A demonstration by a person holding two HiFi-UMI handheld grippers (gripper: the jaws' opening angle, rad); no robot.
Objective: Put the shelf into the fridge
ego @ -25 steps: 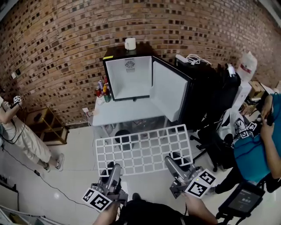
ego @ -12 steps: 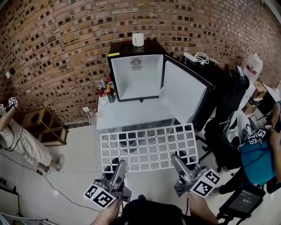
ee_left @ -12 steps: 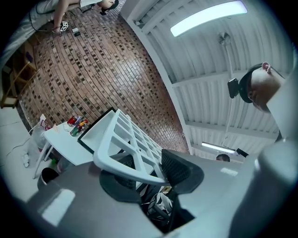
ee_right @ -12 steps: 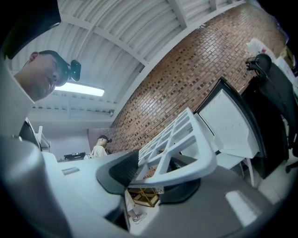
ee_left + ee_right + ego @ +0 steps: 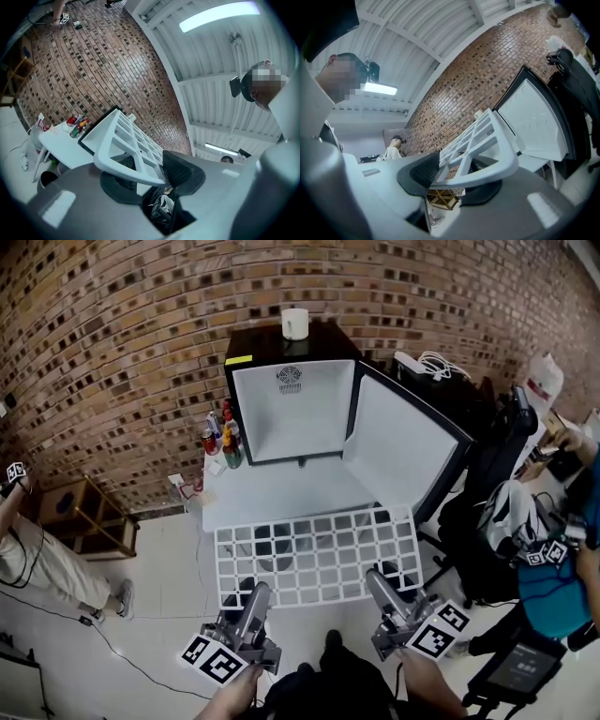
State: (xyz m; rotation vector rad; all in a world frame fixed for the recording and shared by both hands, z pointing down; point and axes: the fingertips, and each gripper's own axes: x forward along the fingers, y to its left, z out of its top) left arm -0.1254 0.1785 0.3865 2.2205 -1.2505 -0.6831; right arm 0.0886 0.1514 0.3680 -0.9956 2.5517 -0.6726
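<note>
A white grid shelf (image 5: 314,554) hangs level in front of me, held by its near edge. My left gripper (image 5: 255,598) is shut on the near left corner and my right gripper (image 5: 379,581) on the near right corner. Beyond it, a small black fridge (image 5: 291,409) stands open on a white table (image 5: 272,493), its white inside bare and its door (image 5: 403,451) swung out to the right. In the left gripper view the shelf (image 5: 124,140) sits clamped between the pads of the gripper (image 5: 150,176). The right gripper view shows the shelf (image 5: 487,145) pinched the same way by that gripper (image 5: 454,180).
A white mug (image 5: 295,322) stands on top of the fridge. Cans and bottles (image 5: 220,442) stand on the table left of it. A wooden rack (image 5: 84,517) and a person (image 5: 28,549) are at left. At right are a black chair with a bag (image 5: 506,512) and another person (image 5: 562,568).
I have come closer to the fridge with the shelf. Its far edge now lies over the table's front edge. Both grips look the same.
</note>
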